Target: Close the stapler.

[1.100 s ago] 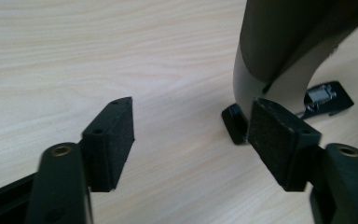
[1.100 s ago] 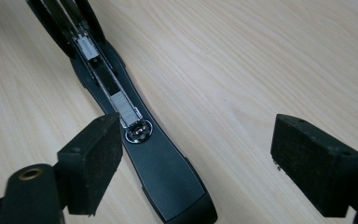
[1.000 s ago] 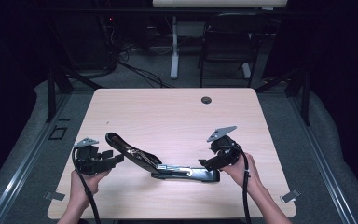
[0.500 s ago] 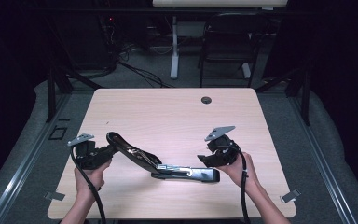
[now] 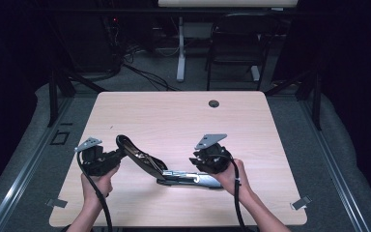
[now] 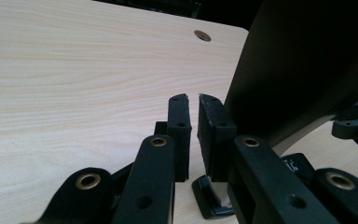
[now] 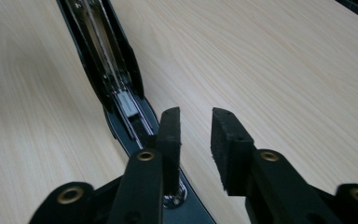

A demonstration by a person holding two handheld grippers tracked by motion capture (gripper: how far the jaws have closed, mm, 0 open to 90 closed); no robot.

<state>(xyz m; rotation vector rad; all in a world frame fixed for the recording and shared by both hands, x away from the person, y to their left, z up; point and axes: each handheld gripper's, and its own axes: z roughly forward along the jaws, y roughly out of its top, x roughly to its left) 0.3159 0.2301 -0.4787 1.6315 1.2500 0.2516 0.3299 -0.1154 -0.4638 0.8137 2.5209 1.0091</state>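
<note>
High view: the stapler (image 5: 166,169) lies opened on the table (image 5: 174,116); its raised arm stands higher than a second ago. Left gripper (image 6: 193,105): jaws, just closing, nearly shut, empty, beside that arm. Right gripper (image 7: 196,123): jaws closing, a gap remains, over the stapler's base.

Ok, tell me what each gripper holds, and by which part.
Nothing. The left gripper's jaws, beside the open stapler's raised arm, and the right gripper's, over its base, have just been closing with nothing between them.
</note>
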